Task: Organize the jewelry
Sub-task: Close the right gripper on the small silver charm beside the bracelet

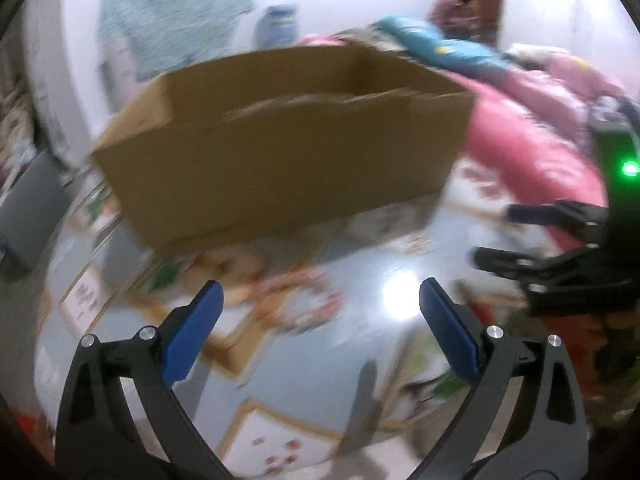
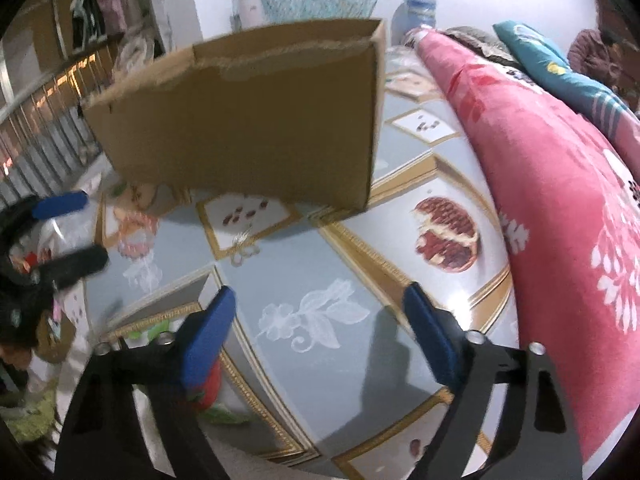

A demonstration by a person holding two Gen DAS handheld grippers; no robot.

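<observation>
My left tongs (image 1: 321, 304) gape wide with nothing between them; my right tongs (image 2: 318, 308) stand open too, also empty. Beyond both, a jewelry piece (image 2: 242, 246) lies on the patterned cloth (image 2: 304, 264) just before the box (image 1: 280, 148), whose inside I cannot see. I read no writing anywhere.

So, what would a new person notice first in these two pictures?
First the open cardboard box, standing on the glossy patterned sheet in the middle of both views. Next the pink floral blanket, piled along the right side. In front, both grippers stand open and empty: the left gripper and the right gripper.
</observation>
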